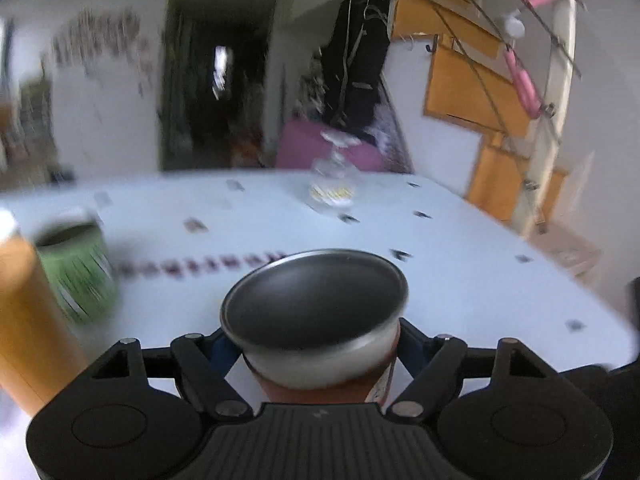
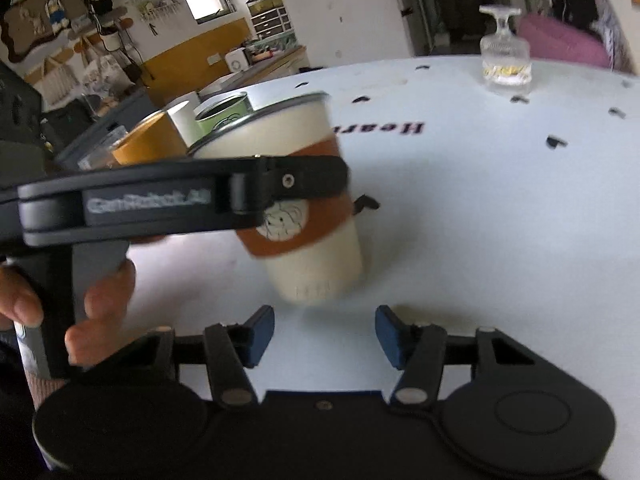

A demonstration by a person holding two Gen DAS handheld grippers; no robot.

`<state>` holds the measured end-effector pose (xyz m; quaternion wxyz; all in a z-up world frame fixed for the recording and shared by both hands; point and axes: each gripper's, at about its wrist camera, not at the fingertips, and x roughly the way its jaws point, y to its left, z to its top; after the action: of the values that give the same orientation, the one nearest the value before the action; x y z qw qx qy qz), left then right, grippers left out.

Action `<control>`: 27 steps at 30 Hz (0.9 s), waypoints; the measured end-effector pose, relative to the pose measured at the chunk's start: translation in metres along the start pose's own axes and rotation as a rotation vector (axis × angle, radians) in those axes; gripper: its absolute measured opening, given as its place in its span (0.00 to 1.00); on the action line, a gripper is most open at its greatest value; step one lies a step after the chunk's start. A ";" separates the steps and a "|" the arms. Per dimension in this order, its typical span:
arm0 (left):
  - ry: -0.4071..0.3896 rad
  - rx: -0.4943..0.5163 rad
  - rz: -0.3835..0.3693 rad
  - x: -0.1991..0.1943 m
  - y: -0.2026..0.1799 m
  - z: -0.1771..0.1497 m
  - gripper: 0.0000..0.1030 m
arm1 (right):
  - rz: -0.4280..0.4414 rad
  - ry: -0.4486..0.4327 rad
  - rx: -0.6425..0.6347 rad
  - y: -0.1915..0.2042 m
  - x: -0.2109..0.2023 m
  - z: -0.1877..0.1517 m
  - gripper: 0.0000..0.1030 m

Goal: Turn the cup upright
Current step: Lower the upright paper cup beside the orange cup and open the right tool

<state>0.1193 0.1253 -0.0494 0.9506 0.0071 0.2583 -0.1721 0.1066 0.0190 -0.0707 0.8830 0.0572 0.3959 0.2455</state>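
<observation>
Your left tongs [image 1: 320, 344] are clamped on the cup [image 2: 298, 200], gripping it across its brown sleeve [image 2: 316, 216]. Your right tongs [image 2: 325, 334] stand wide apart with nothing between the blue pads [image 2: 260, 334], just below the cup's lower end in the right wrist view.

Readable markings:
- The side of the left tongs' body carries white lettering; motion blur permits only a tentative reading of "GenRobot.AI".
- The desk [image 2: 500, 220] shows dark lettering near its middle, seen upside down from your position; the visible part reads "Heart", and the remainder is hidden behind the cup.
- The brown sleeve bears a round white badge with a line drawing. No text on it can be read.

Cup orientation: in the right wrist view the long axis runs close to vertical, tilted so that the upper end leans left. The wider end with the metal rim [image 1: 316, 296] is at the top and the narrower cream end is at the bottom, near the desk surface. Whether the bottom touches the desk cannot be determined. In the left wrist view the rim and dark interior face the camera.

Cup location: toward the near edge of the desk, left of centre.

Other items: an orange cup [image 2: 148, 142], a white cup [image 2: 184, 116] and a green cup [image 2: 222, 114] stand grouped near the left edge of the desk, behind the held cup. A glass goblet [image 2: 505, 56] stands inverted near the far edge, well apart from the cup.
</observation>
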 end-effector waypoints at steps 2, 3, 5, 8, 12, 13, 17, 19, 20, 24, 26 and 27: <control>-0.045 0.043 0.078 0.004 0.001 0.001 0.76 | -0.006 -0.010 -0.001 -0.002 -0.001 0.000 0.56; -0.065 0.057 0.114 0.007 0.002 0.002 0.76 | -0.004 -0.012 0.004 -0.003 -0.001 0.000 0.57; -0.107 0.078 0.198 0.015 0.005 0.006 0.76 | -0.004 -0.011 0.014 -0.005 -0.001 -0.001 0.56; -0.122 0.081 0.303 0.032 0.012 0.013 0.76 | -0.003 -0.018 0.020 -0.006 -0.004 -0.004 0.56; -0.119 0.032 0.357 0.050 0.024 0.018 0.76 | -0.008 -0.025 0.025 -0.008 -0.005 -0.005 0.56; -0.125 0.023 0.368 0.053 0.027 0.019 0.76 | -0.008 -0.027 0.026 -0.009 -0.006 -0.005 0.57; -0.138 0.001 0.410 0.062 0.032 0.020 0.76 | -0.007 -0.042 0.017 -0.006 -0.009 -0.004 0.57; -0.131 0.014 0.441 0.065 0.032 0.019 0.76 | -0.011 -0.053 0.005 -0.004 -0.011 -0.004 0.57; -0.125 0.019 0.454 0.066 0.033 0.018 0.76 | -0.014 -0.059 0.001 -0.003 -0.013 -0.004 0.57; -0.116 0.030 0.473 0.069 0.033 0.017 0.77 | -0.017 -0.078 -0.001 -0.002 -0.016 -0.003 0.57; -0.109 0.039 0.464 0.068 0.033 0.017 0.85 | -0.019 -0.087 0.000 -0.001 -0.018 -0.002 0.57; -0.105 0.040 0.449 0.069 0.032 0.019 0.87 | -0.021 -0.093 0.000 -0.001 -0.019 -0.002 0.57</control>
<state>0.1950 0.1312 -0.0692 0.9768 0.0744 0.1968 0.0386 0.0948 0.0092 -0.0598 0.9030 0.0644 0.3549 0.2332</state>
